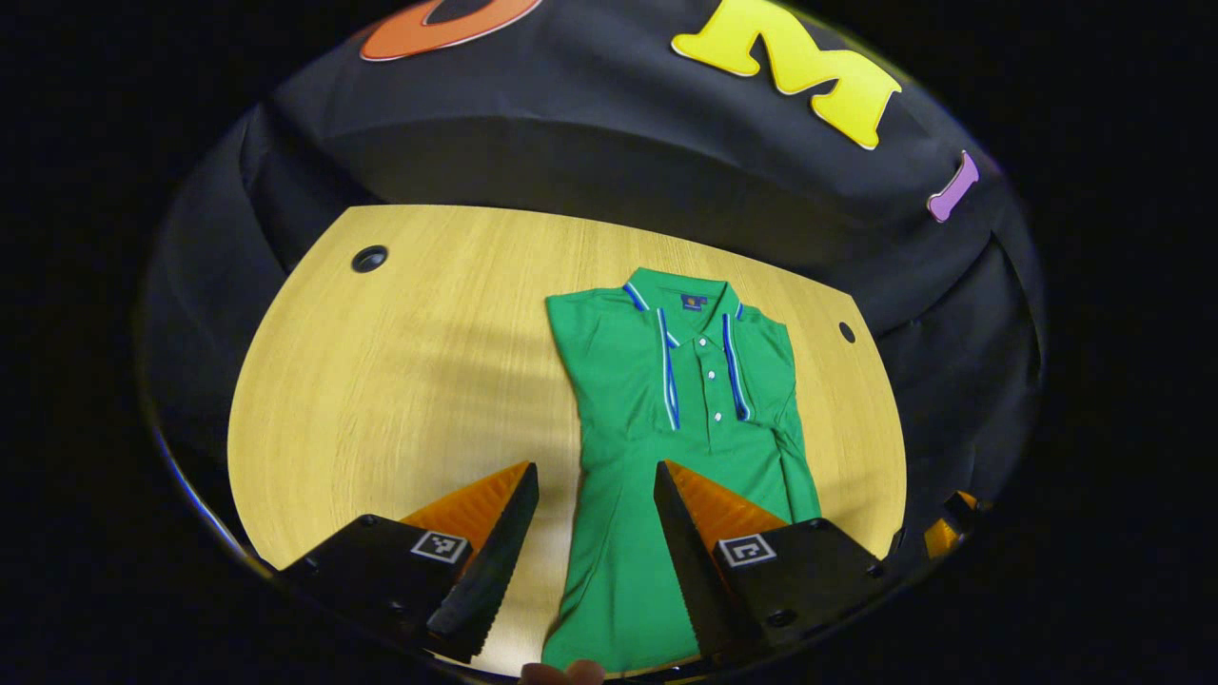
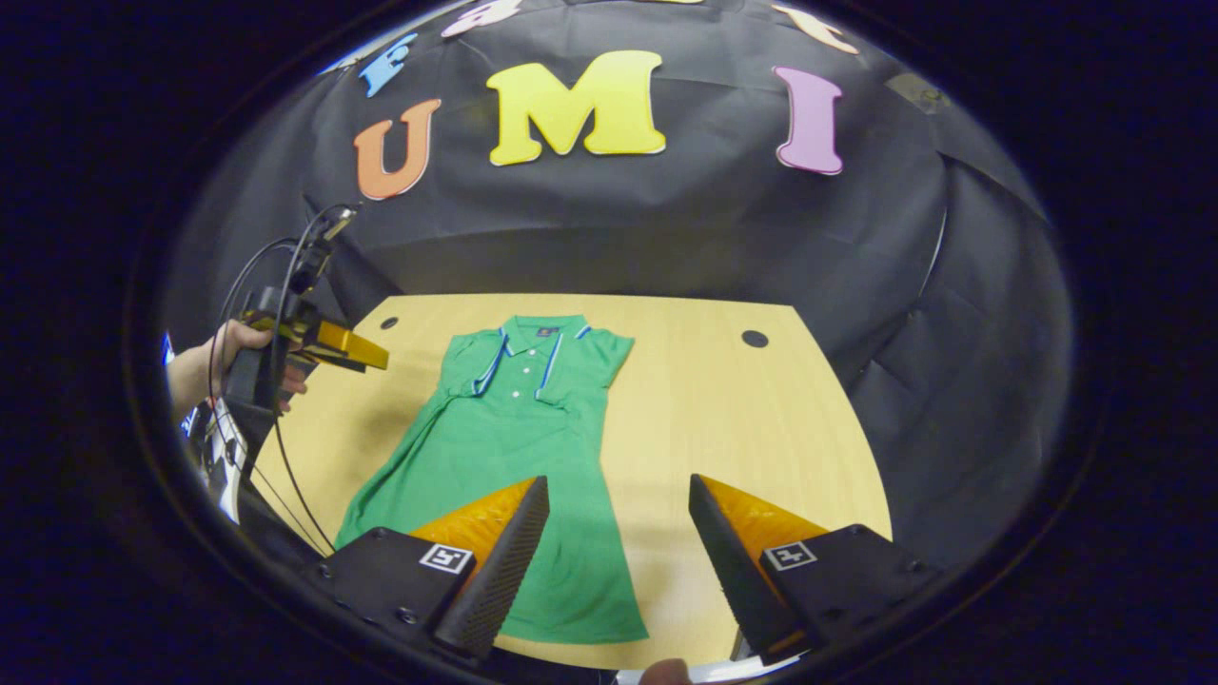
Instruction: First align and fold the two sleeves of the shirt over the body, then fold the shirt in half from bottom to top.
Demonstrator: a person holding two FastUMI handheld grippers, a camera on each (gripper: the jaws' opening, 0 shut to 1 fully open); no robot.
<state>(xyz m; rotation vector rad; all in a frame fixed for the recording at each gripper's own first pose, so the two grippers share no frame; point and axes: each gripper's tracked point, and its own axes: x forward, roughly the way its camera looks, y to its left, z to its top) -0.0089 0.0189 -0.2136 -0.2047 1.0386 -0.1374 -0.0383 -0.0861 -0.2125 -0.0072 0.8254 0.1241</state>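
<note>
A green polo shirt with blue-and-white trim lies flat on the wooden table, collar at the far end. Its sides look folded in over the body, giving a narrow shape. My left gripper is open above the shirt's lower left part, with nothing between its fingers. In the right gripper view the shirt lies left of centre. My right gripper is open above the shirt's lower right edge and holds nothing. A hand holds the left gripper in the air at the far left, above the table's left side.
The table has small round holes near its far corners. Black cloth walls stand close behind and beside it. Cables hang from the left gripper at the table's left edge. Bare wood lies on both sides of the shirt.
</note>
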